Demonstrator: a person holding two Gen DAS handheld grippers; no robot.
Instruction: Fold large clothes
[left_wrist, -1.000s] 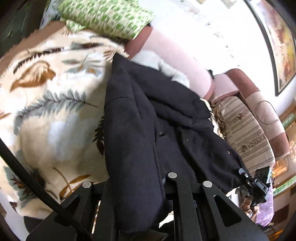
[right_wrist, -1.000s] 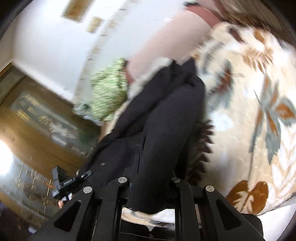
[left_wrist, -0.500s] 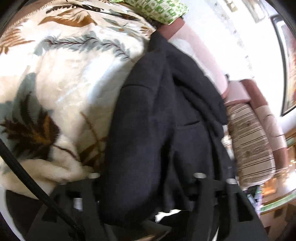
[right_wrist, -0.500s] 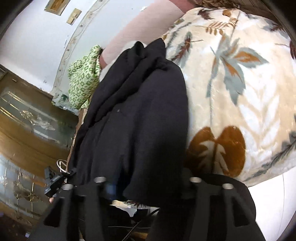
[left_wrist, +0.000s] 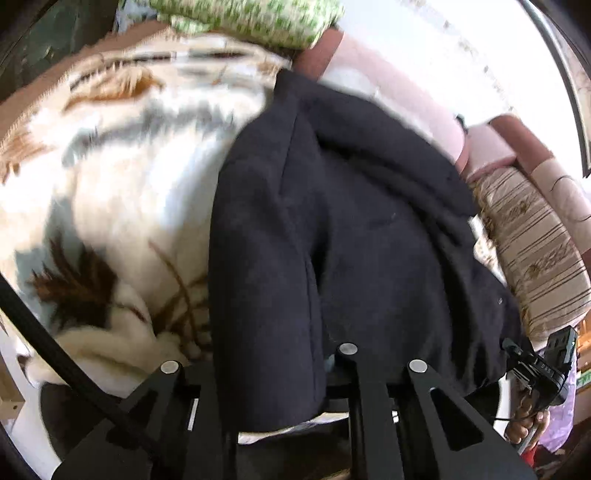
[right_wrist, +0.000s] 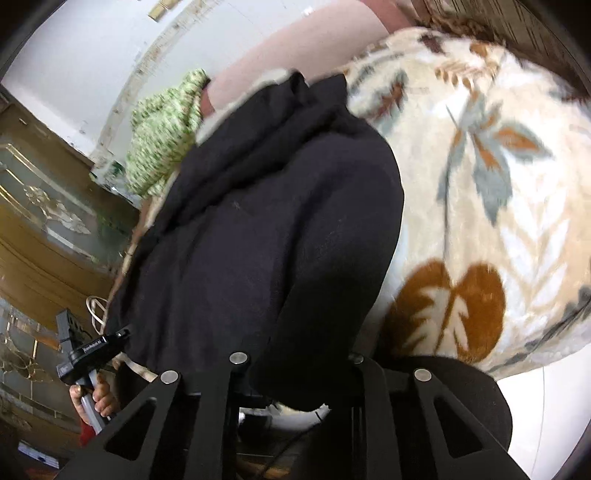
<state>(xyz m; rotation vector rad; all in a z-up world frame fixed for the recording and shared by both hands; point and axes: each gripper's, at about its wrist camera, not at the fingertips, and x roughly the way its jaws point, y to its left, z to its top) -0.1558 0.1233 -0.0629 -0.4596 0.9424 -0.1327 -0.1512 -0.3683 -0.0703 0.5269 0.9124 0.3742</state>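
Left gripper (left_wrist: 273, 373) jaws clamp dark coat (left_wrist: 351, 229) over leaf-patterned blanket (left_wrist: 110, 192).

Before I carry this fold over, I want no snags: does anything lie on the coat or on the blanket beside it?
Nothing visible does. The left gripper and right gripper each hold a coat edge; the blanket beside it is bare. The green cloth sits off at the far end.

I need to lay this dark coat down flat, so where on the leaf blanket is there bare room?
Bare leaf blanket lies on the left gripper's side, between the dark coat and the green patterned cloth, and on the right gripper's side. It is crowded by the striped cushion.
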